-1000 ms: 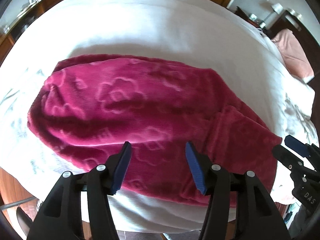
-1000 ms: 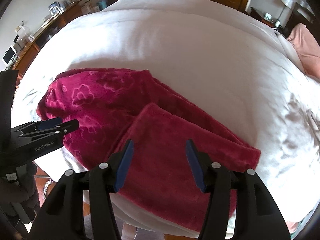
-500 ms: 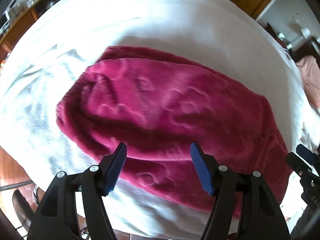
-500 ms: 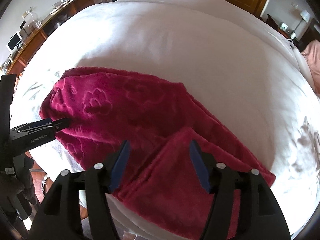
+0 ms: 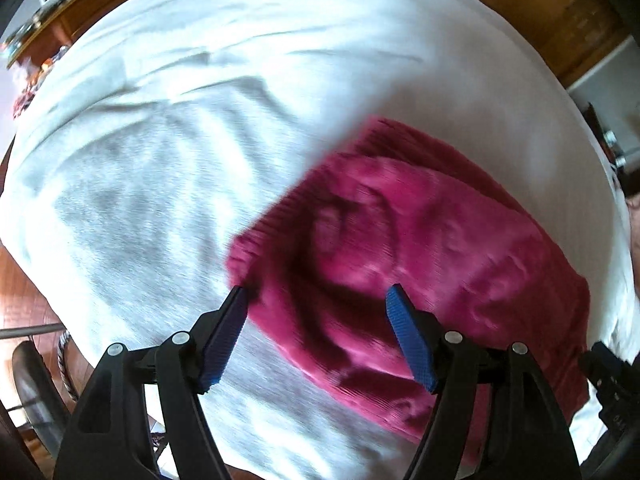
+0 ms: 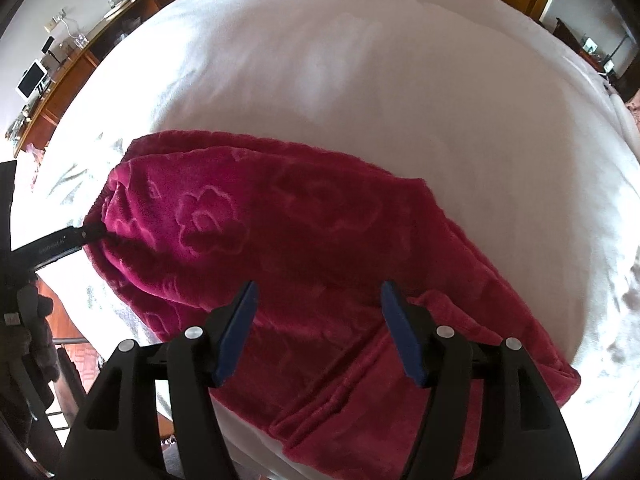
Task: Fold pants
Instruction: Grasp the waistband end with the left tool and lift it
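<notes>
Magenta fleece pants (image 6: 304,240) with an embossed flower pattern lie folded on a white bed; they also show in the left wrist view (image 5: 420,264), blurred. My left gripper (image 5: 318,300) is open, its jaws wide apart at the left end of the pants, low over the near edge. In the right wrist view the left gripper's tip (image 6: 86,236) touches the pants' left end. My right gripper (image 6: 318,296) is open and empty, above the near middle of the pants, where a folded flap (image 6: 460,344) lies to the right.
The white bedcover (image 6: 380,92) spreads far and right. A wooden sideboard (image 6: 72,64) with a kettle and small devices stands at the far left. The wood floor (image 5: 24,280) shows beyond the bed's near left edge. The right gripper's edge (image 5: 608,372) shows at lower right.
My left gripper has swung left to the left end of the pants and come down close to it. My right gripper has shifted left and nearer over the pants. Both stay open.
</notes>
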A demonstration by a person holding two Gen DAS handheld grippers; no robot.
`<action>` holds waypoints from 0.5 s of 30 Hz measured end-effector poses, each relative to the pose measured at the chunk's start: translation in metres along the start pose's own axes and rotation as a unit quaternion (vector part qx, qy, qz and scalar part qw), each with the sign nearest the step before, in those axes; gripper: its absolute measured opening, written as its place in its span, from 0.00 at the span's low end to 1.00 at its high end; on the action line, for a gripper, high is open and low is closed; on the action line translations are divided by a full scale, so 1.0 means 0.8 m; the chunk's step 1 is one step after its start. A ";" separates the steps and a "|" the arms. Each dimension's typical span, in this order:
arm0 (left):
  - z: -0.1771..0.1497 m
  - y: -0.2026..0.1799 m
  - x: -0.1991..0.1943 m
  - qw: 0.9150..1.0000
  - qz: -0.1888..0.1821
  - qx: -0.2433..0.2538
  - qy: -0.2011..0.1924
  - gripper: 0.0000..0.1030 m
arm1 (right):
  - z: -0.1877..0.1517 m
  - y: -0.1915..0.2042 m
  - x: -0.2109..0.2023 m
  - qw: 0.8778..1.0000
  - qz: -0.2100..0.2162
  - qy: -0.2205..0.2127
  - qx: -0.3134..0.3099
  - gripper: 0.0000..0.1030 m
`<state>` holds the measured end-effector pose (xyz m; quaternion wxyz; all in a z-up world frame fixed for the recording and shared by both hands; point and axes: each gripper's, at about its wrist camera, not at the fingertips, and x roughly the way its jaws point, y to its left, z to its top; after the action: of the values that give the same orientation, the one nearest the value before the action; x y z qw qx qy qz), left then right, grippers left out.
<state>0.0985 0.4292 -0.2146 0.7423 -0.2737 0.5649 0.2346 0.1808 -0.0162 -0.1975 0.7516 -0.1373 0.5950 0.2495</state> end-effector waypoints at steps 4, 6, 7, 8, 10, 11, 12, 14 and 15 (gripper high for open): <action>0.011 0.036 0.014 0.999 0.004 -0.035 0.008 0.70 | 0.004 0.008 0.011 1.000 0.001 0.012 -0.002 0.64; 0.015 0.057 0.023 0.998 -0.005 -0.060 0.016 0.70 | 0.007 0.012 0.014 1.000 0.001 0.016 -0.005 0.64; 0.016 0.067 0.027 0.997 -0.014 -0.071 0.020 0.70 | 0.008 0.013 0.015 1.000 0.000 0.018 -0.006 0.64; 0.016 0.077 0.035 0.995 -0.028 -0.086 0.028 0.70 | 0.009 0.015 0.017 1.000 -0.001 0.020 -0.008 0.64; 0.020 0.090 0.046 0.993 -0.045 -0.100 0.034 0.76 | 0.012 0.019 0.019 1.000 -0.006 0.023 -0.013 0.64; 0.024 0.098 0.050 0.993 -0.050 -0.104 0.036 0.77 | 0.013 0.020 0.019 1.000 -0.007 0.024 -0.013 0.64; 0.025 0.102 0.054 0.991 -0.059 -0.109 0.038 0.78 | 0.015 0.021 0.019 1.000 -0.008 0.025 -0.013 0.64; 0.025 0.108 0.064 0.989 -0.073 -0.121 0.043 0.81 | 0.016 0.022 0.018 1.000 -0.011 0.025 -0.013 0.64; 0.025 0.112 0.068 0.987 -0.081 -0.128 0.046 0.81 | 0.018 0.022 0.018 0.999 -0.012 0.026 -0.013 0.64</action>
<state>0.0678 0.5112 -0.2758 0.6909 -0.4216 0.5400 0.2308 0.1854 0.0091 -0.2065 0.7371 -0.1612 0.6091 0.2444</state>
